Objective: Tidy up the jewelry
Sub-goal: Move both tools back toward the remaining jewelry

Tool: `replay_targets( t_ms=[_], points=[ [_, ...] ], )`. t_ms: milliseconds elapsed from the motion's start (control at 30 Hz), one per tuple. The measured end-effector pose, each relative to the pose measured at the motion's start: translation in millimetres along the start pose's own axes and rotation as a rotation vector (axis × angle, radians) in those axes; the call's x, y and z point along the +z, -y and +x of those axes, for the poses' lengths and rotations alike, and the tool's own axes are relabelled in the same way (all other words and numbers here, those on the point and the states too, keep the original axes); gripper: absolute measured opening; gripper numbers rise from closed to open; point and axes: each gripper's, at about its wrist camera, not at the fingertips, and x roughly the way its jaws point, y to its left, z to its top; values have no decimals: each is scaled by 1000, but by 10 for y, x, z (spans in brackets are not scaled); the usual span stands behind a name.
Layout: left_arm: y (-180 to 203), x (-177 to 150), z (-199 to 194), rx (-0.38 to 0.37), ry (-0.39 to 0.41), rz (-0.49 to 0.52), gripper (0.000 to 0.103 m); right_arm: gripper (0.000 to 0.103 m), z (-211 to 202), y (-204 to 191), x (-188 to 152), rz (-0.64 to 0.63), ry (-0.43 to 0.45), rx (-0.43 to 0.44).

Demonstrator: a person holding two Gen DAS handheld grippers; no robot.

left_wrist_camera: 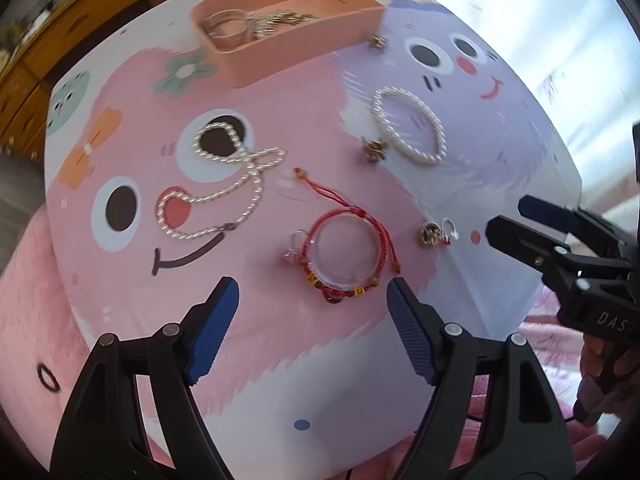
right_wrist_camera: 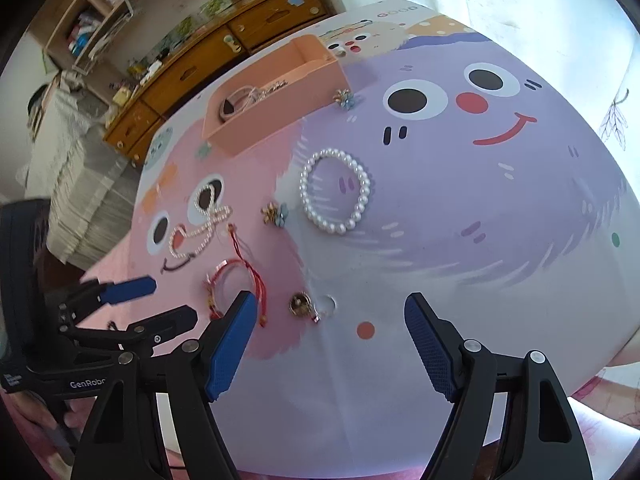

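A red cord bracelet [left_wrist_camera: 340, 248] with a clear ring lies just ahead of my open, empty left gripper [left_wrist_camera: 312, 292]. A pearl necklace [left_wrist_camera: 224, 188] lies left of it, a pearl bracelet [left_wrist_camera: 412, 126] farther right. Small gold earrings [left_wrist_camera: 434, 234] lie near my right gripper [left_wrist_camera: 508, 220], which is seen from the side. In the right wrist view my right gripper [right_wrist_camera: 330, 306] is open and empty above the gold earrings [right_wrist_camera: 304, 304]; the pearl bracelet [right_wrist_camera: 336, 192] and red bracelet [right_wrist_camera: 236, 280] show too. A peach tray [left_wrist_camera: 280, 60] at the back holds several pieces.
Flower earrings lie by the pearl bracelet [right_wrist_camera: 276, 214] and beside the tray [right_wrist_camera: 346, 98]. The cartoon-print table mat [right_wrist_camera: 480, 200] covers a small table. A wooden cabinet [right_wrist_camera: 224, 52] and shelves stand behind. Pink bedding [left_wrist_camera: 24, 300] surrounds the table.
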Motion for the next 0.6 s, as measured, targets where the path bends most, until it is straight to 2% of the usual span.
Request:
replay_targets(
  t_ms=[167, 200, 367, 600],
  points=[
    [199, -55, 76, 16, 47, 136, 74, 77, 72, -218, -221, -165, 26, -72],
    [231, -57, 89, 28, 55, 163, 74, 75, 76, -262, -273, -198, 34, -85],
    [329, -34, 187, 15, 84, 275, 74, 72, 110, -300, -371, -292, 51, -97],
    [422, 24, 331, 34, 93, 357, 74, 51, 201, -397, -427, -407, 71, -148]
  ],
)
